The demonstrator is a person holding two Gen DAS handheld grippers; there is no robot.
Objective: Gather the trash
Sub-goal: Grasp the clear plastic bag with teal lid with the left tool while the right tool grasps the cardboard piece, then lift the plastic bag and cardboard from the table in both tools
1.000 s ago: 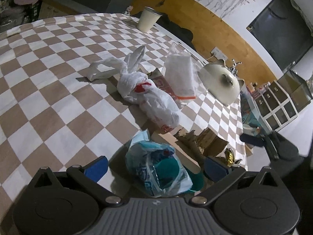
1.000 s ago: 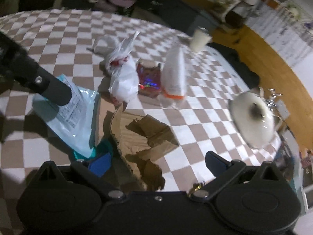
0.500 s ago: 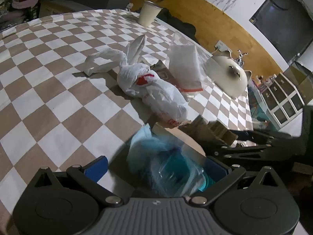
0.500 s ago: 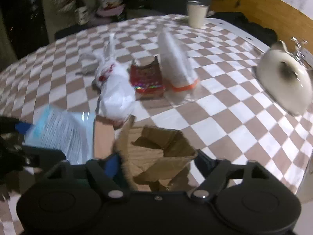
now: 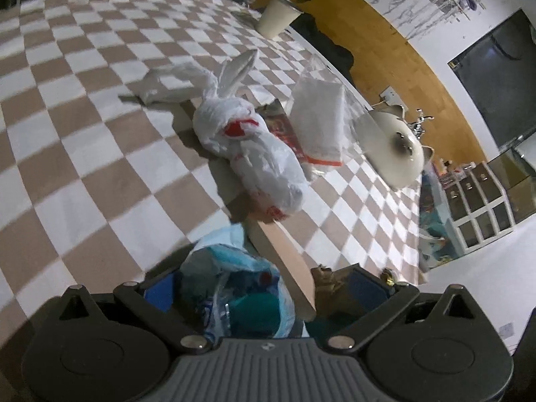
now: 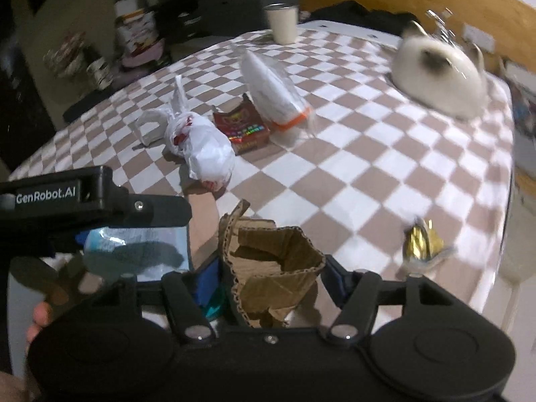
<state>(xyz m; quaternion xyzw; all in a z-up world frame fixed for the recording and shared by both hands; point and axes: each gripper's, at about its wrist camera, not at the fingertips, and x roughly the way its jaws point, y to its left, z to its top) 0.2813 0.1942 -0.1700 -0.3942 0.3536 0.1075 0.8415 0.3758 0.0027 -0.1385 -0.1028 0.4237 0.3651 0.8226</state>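
My right gripper [image 6: 271, 281] is closing on a crumpled piece of brown cardboard [image 6: 268, 254], and both blue pads touch its sides, which bend upward between them. My left gripper [image 5: 263, 288] stands wide, with a light blue plastic bag [image 5: 238, 294] holding something teal between its fingers, clear of the right-hand pad. In the right wrist view one black finger [image 6: 157, 206] of the left gripper lies over that bag [image 6: 134, 244]. Farther out on the checkered tablecloth [image 5: 83, 100] lie a tied white plastic bag [image 5: 254, 154] [image 6: 201, 147], a red snack box [image 6: 243, 129] and a clear bag of white material [image 5: 318, 124] [image 6: 271, 90].
A crumpled gold wrapper [image 6: 422, 241] lies near the table's right edge. A pale cup [image 5: 278, 16] [image 6: 283, 23] stands at the far side. A cream round object with a dark spot [image 5: 392, 144] [image 6: 439, 70] sits at the far right corner. A flat cardboard strip [image 5: 284, 261] lies beside the blue bag.
The right gripper has rolled and come down over the cardboard, and its jaws have narrowed until the cardboard folds up between them. The left gripper has rolled slightly, with the blue bag still between its fingers.
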